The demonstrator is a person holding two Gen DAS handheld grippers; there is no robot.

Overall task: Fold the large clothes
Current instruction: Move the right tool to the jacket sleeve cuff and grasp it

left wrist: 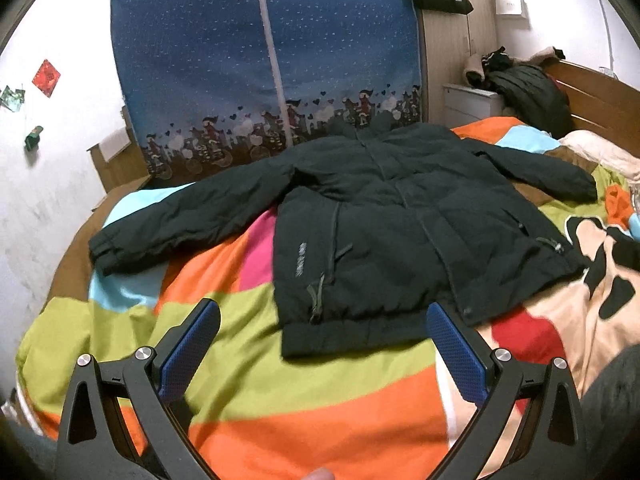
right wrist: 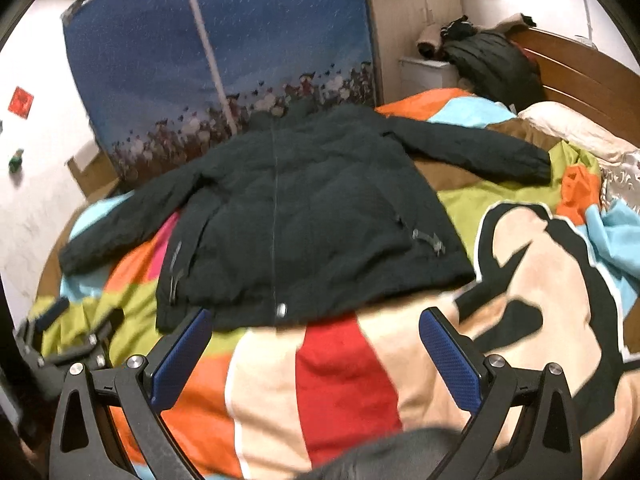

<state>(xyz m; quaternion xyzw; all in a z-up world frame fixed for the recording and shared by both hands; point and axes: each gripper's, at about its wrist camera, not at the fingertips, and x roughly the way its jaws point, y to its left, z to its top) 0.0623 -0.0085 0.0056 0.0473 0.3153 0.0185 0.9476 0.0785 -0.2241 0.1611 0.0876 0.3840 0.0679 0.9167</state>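
A dark padded jacket [left wrist: 384,216] lies flat, front up, on a bed with a colourful patchwork quilt [left wrist: 280,392], both sleeves spread out to the sides. It also shows in the right wrist view [right wrist: 296,216]. My left gripper [left wrist: 322,312] is open and empty, hovering just short of the jacket's hem at its left part. My right gripper [right wrist: 316,322] is open and empty, just short of the hem near its middle. The left gripper [right wrist: 68,332] shows at the lower left of the right wrist view.
A blue fabric wardrobe [left wrist: 264,60] stands behind the bed. A heap of dark clothes [left wrist: 528,92] lies by the wooden headboard [left wrist: 600,92] and a white nightstand [left wrist: 472,100]. A pale pillow [right wrist: 576,128] lies at the right. A white wall [left wrist: 48,160] is at the left.
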